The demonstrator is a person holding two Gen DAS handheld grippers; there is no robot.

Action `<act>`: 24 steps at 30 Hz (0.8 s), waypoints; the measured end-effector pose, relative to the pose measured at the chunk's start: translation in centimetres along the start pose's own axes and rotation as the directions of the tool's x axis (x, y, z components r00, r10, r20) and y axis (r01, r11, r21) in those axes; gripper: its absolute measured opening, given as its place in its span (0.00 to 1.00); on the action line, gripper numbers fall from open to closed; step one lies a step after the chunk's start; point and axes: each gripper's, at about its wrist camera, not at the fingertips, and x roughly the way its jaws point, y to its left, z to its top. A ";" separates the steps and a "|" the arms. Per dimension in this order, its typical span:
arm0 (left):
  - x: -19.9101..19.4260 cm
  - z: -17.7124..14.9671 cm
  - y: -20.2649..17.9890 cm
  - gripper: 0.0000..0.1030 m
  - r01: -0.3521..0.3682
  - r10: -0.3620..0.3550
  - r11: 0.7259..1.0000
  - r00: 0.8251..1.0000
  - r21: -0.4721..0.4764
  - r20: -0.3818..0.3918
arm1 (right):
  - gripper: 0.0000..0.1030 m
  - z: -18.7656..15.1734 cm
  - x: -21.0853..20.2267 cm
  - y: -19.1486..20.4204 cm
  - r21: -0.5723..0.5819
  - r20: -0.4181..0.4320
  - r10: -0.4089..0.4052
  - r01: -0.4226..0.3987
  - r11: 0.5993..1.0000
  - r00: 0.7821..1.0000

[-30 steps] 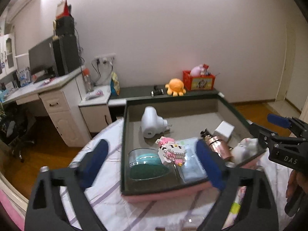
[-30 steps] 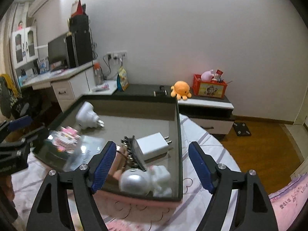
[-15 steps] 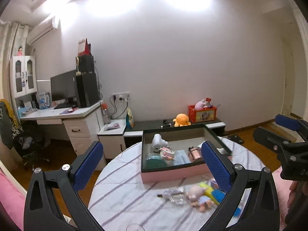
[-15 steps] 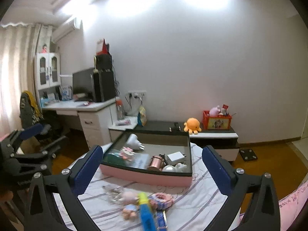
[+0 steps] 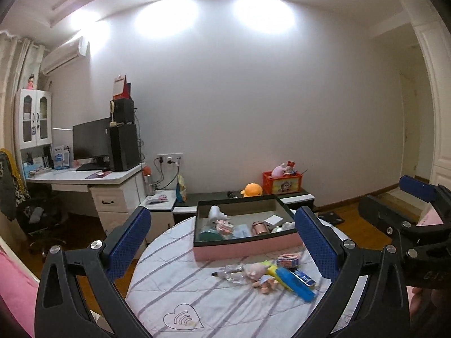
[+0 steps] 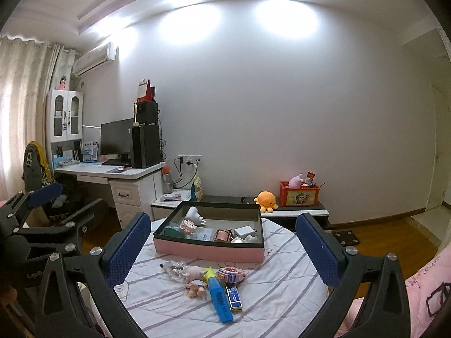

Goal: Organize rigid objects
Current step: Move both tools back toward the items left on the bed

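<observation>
Pink box point(image 5: 248, 246) with dark rim: set on round bench point(image 5: 197, 295) under striped cloth, far side. Inside: white plug-in unit point(image 6: 194, 214), copper cylinder point(image 6: 222, 235), white charger point(image 6: 244, 230), teal dish point(image 5: 210, 232). Loose on cloth just in front of box: blue-yellow marker point(image 6: 220, 295), small doll point(image 6: 194, 283), clear plastic piece point(image 6: 174, 270), pink roll point(image 6: 231, 274). Left tool point(image 5: 222, 242): fully spread after recent opening, nothing between pads, well back from bench. Right tool point(image 6: 222, 243): same, likewise just opened, empty, level with left
</observation>
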 end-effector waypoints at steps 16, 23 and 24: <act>-1.6 -0.1 -0.1 1.00 -0.016 0.016 1.000 1.000 0.002 0.021 | 1.00 -0.2 -1.8 0.4 -0.007 0.024 -0.016 0.016 1.000 1.000; -0.4 -0.8 0.0 1.00 -0.021 0.021 1.000 1.000 0.009 -0.014 | 1.00 -0.5 -1.5 0.3 -0.003 0.006 -0.022 0.022 1.000 1.000; -0.1 -1.0 0.2 1.00 -0.023 0.023 1.000 0.999 0.005 -0.023 | 1.00 -0.7 -1.4 0.2 -0.001 -0.001 -0.025 0.025 1.000 1.000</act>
